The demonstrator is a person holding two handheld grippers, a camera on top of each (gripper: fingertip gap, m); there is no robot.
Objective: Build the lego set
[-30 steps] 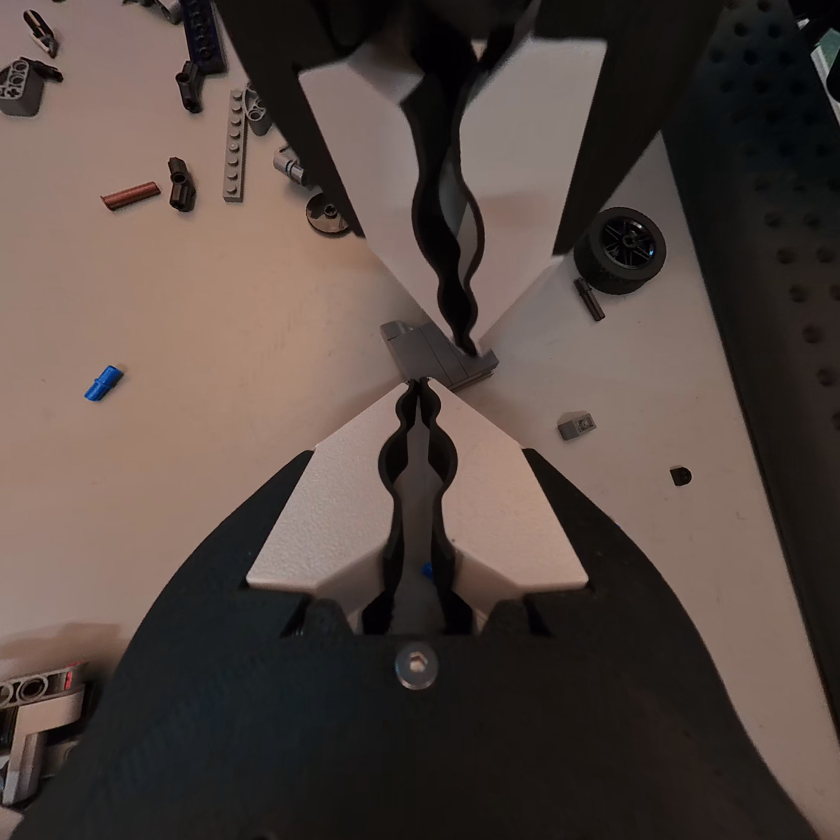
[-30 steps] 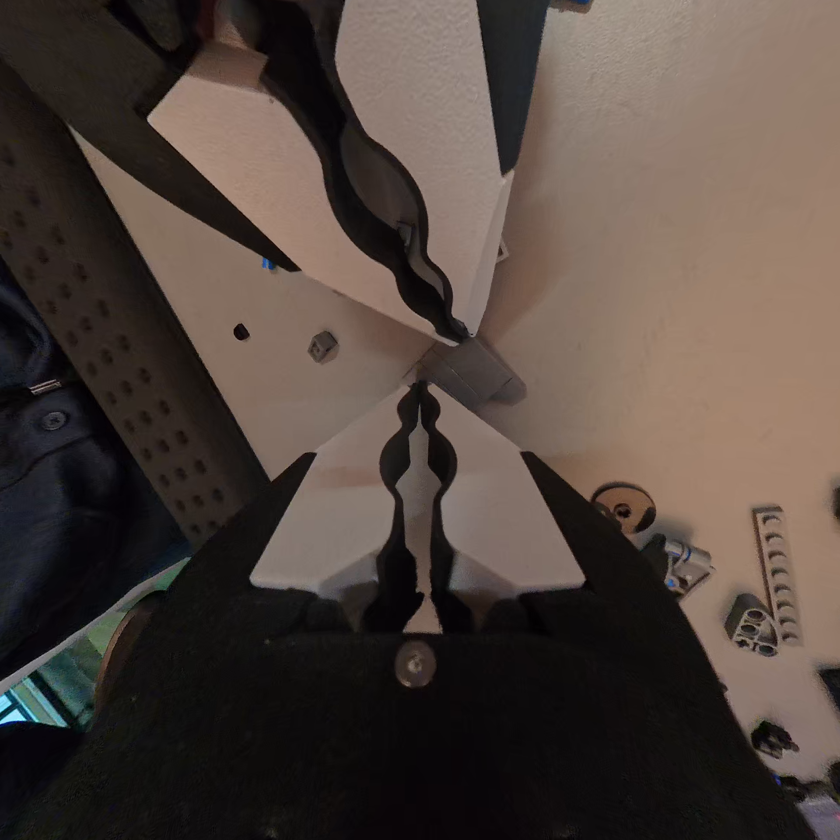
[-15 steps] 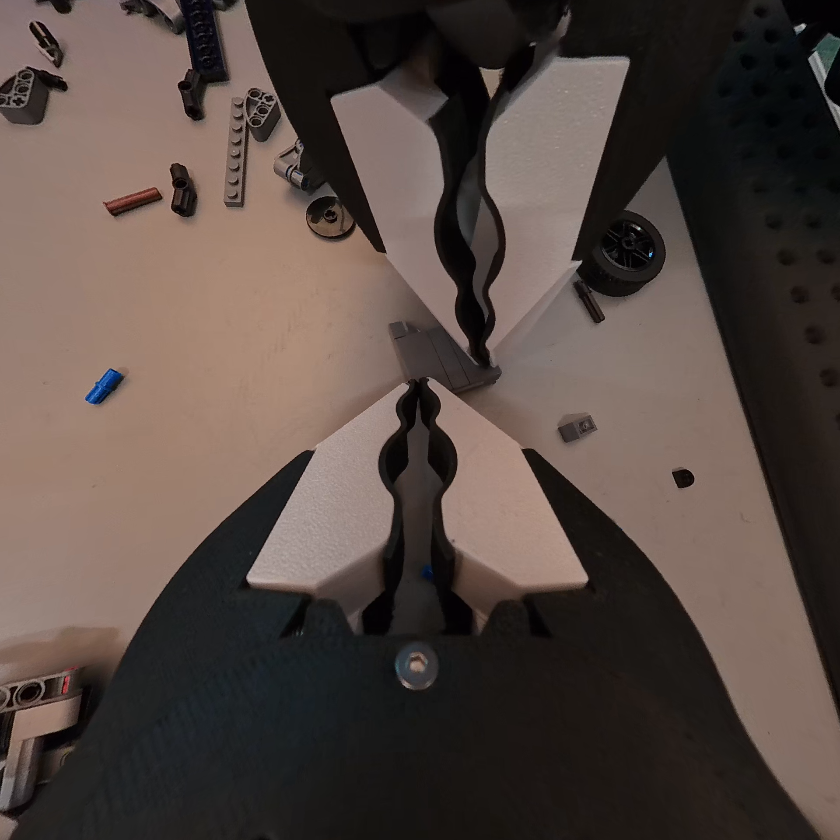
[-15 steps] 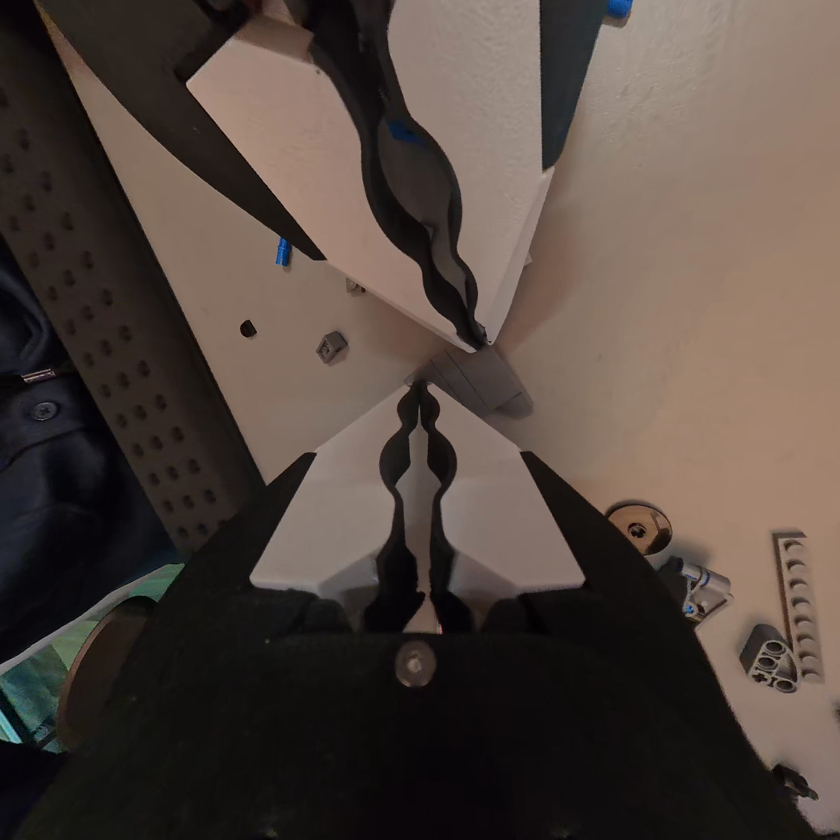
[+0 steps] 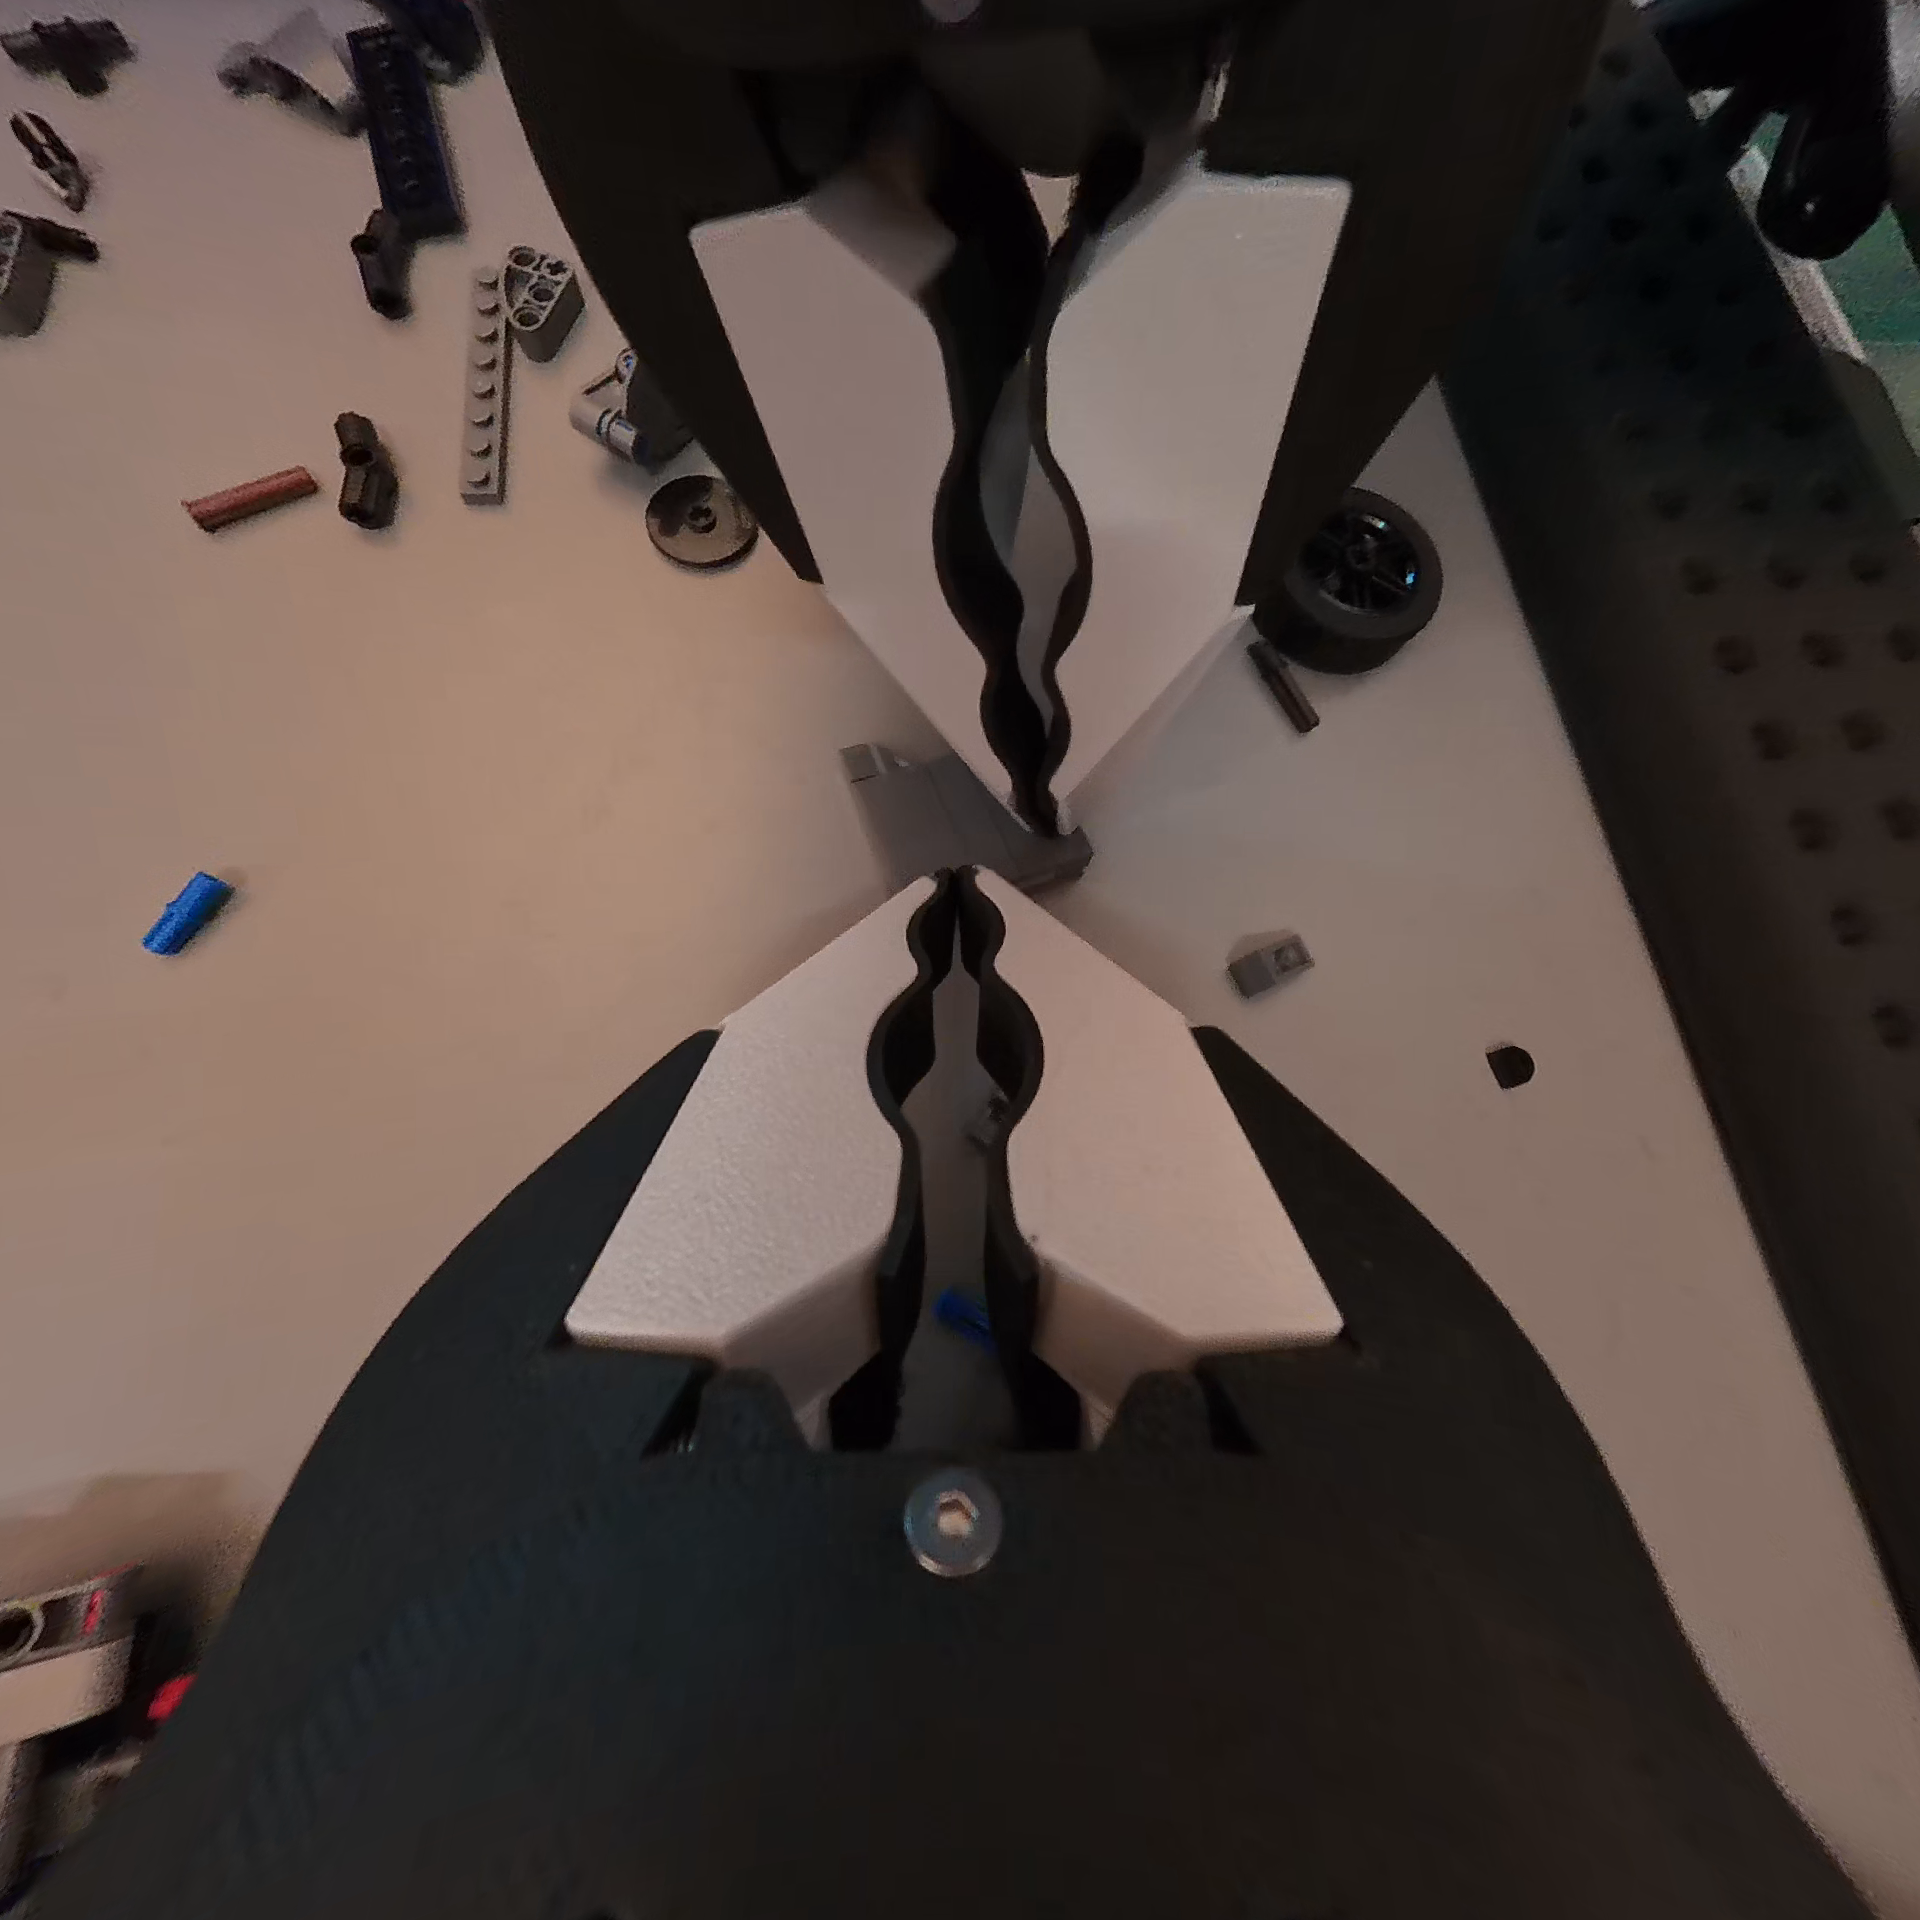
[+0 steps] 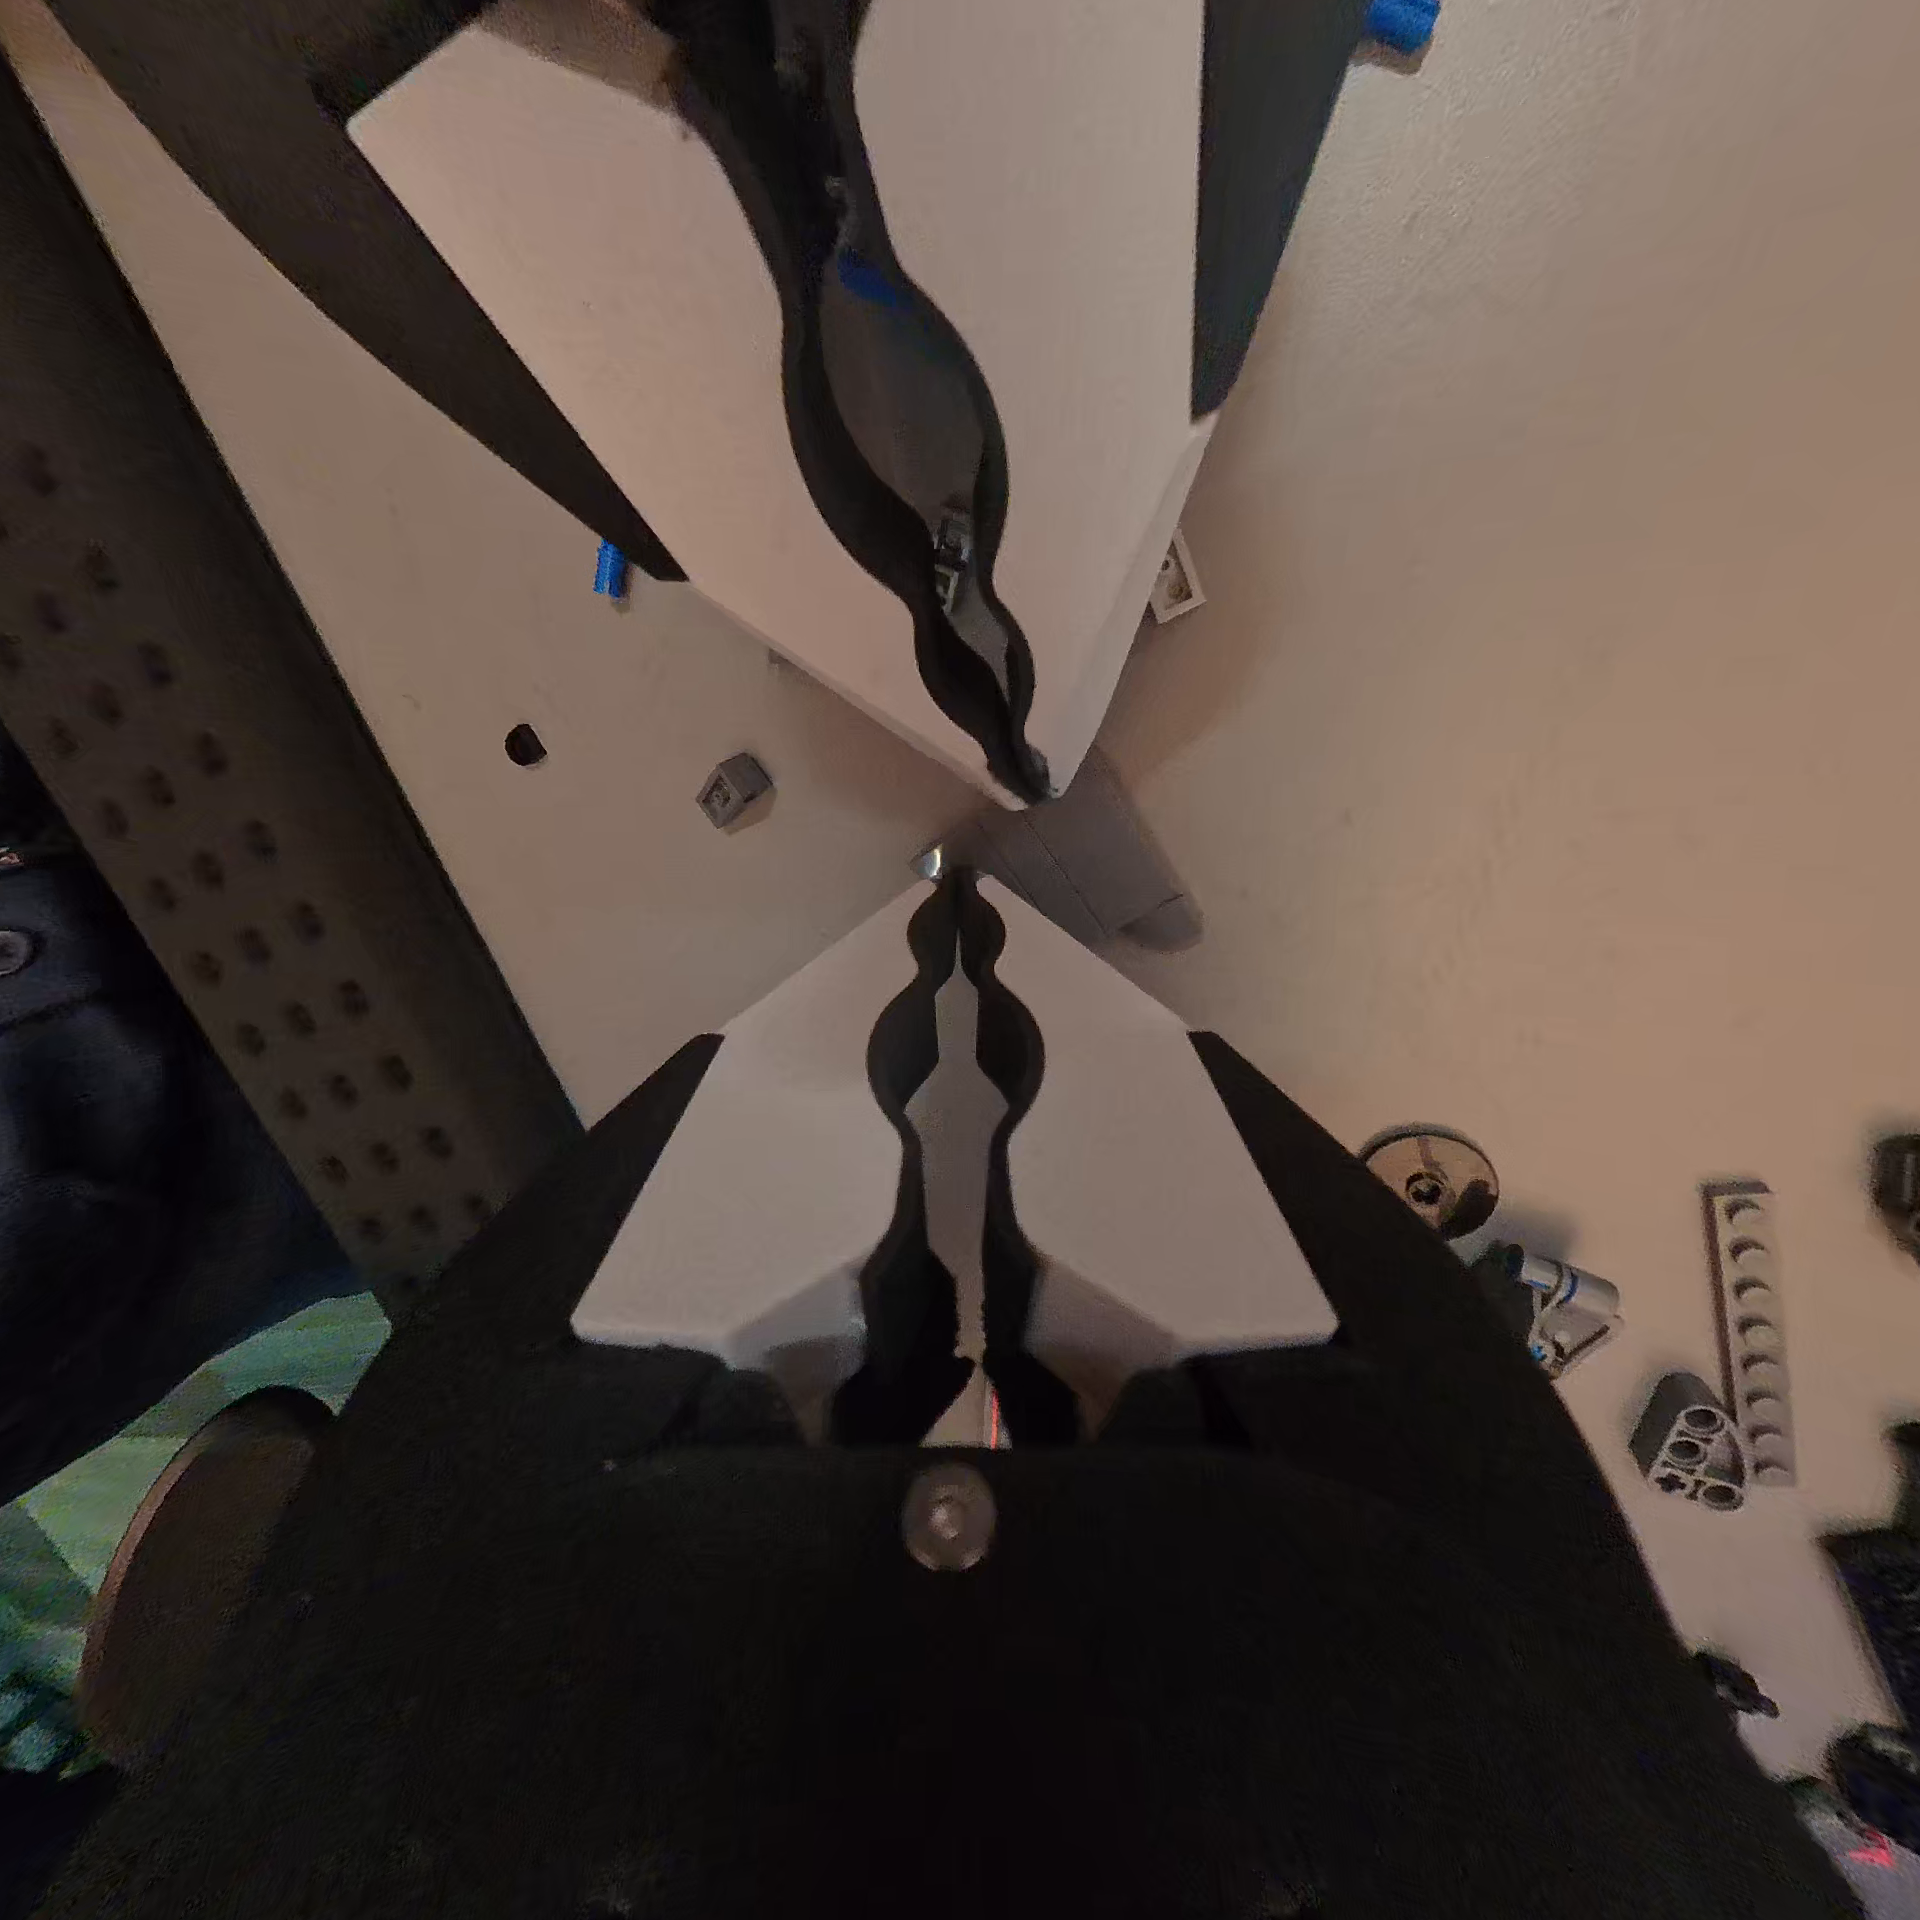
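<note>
A dark grey wedge-shaped lego piece (image 5: 951, 805) sits where my two grippers meet tip to tip over the pale table (image 5: 468, 727). My left gripper (image 5: 957, 878) is shut, its tips at the piece's near edge. My right gripper (image 5: 1039, 823) comes from the far side, shut on the piece's right corner. In the right wrist view the piece (image 6: 1091, 868) lies just right of my right gripper (image 6: 957, 878), and the left gripper (image 6: 1029, 792) pinches its far end. A small blue bit (image 5: 961, 1311) shows through the left gripper's finger gap.
Loose parts lie at far left: a grey studded strip (image 5: 486, 400), a black dish (image 5: 698, 516), a brown axle (image 5: 249, 497), a blue pin (image 5: 185, 912). A black wheel (image 5: 1361, 582) and a small grey slope (image 5: 1270, 961) lie right. A dark perforated panel (image 5: 1766, 623) borders the right. The left tips stand about 8 cm off the small blue bit (image 5: 961, 1311).
The right gripper has swung from a leftward lean to more upright over the grey piece. Both grippers stay shut at the piece, which has barely moved.
</note>
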